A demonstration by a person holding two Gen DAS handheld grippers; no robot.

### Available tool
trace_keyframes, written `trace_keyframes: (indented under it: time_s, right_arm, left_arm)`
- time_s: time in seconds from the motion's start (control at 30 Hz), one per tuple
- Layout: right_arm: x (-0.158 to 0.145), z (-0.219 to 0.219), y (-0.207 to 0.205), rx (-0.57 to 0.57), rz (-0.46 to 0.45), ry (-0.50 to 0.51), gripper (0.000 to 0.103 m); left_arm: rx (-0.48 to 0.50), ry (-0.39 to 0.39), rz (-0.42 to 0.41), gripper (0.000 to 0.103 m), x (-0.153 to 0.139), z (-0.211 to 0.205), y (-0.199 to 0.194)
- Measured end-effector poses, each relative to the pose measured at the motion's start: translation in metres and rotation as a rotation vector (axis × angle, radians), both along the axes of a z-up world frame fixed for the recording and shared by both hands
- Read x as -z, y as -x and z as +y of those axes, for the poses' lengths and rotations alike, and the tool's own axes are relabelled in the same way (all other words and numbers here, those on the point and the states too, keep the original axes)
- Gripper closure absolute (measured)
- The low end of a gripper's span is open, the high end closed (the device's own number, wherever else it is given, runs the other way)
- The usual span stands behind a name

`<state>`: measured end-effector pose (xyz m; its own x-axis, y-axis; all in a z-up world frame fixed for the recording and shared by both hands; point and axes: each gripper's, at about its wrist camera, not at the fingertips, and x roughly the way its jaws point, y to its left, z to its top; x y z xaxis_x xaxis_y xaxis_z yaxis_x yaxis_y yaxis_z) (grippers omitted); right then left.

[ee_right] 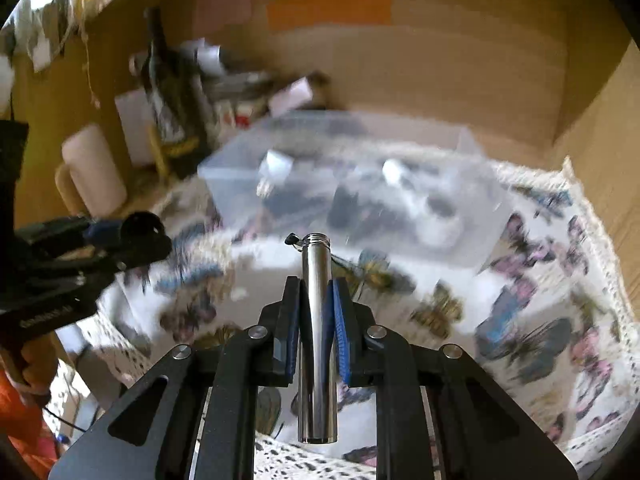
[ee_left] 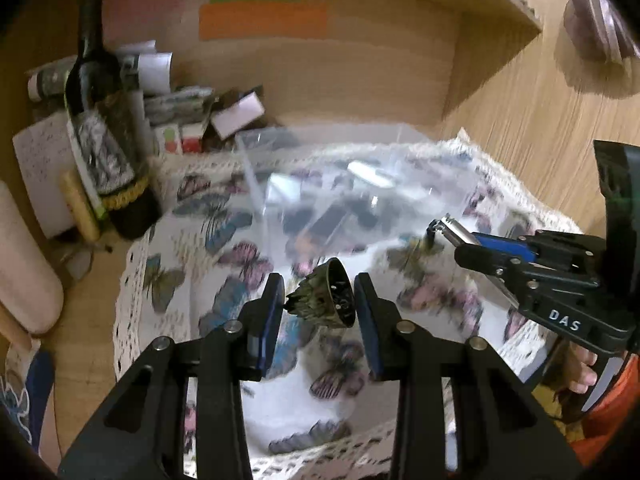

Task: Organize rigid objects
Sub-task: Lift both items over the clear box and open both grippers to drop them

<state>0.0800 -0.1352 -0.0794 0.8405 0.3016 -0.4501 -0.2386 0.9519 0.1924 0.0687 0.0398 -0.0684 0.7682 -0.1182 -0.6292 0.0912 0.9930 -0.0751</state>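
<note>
The left tongs [ee_left: 320, 300] clench a small bronze ornament [ee_left: 330, 300] above the butterfly cloth [ee_left: 192, 248]. Beyond sits the clear bin [ee_right: 352, 184]. The right tongs [ee_right: 316, 304] grasp a silver metal cylinder [ee_right: 317, 320].

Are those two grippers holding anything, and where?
Right gripper clamps a metal tube mid-length. Left gripper grips a small bronze ornament by its ends.

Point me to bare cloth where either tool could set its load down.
Free: the butterfly cloth in front of the clear bin, between the left tool holding the bronze cone piece and the right tool gripping the steel tube; also the cloth's right side. Crowded: behind and left of the bin, around the wine bottle and papers.
</note>
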Motion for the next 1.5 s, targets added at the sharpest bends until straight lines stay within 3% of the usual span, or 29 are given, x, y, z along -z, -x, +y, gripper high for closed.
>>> trace_keyframes:
  time_s: [0.3, 0.63, 0.8, 1.13, 1.5]
  right_arm:
    - [-0.050, -0.026, -0.003, 0.057, -0.170, -0.048, 0.089]
    - [-0.081, -0.047, -0.035, 0.080, -0.238, -0.025, 0.089]
    - [-0.078, -0.050, -0.064, 0.071, -0.203, -0.007, 0.089]
    - [-0.037, -0.037, -0.124, 0.022, -0.025, 0.024, 0.089]
    - [-0.013, -0.023, -0.148, 0.003, 0.082, 0.091, 0.088]
  left_arm:
    - [-0.003, -0.002, -0.121, 0.067, -0.043, -0.016, -0.021]
    - [-0.020, -0.004, -0.117, 0.067, -0.060, -0.015, -0.070]
    - [-0.026, -0.012, -0.077, 0.067, -0.050, -0.012, -0.095]
    - [-0.010, -0.021, 0.047, 0.067, -0.009, -0.016, -0.138]
    - [-0.004, -0.055, 0.099, 0.067, 0.019, -0.022, -0.154]
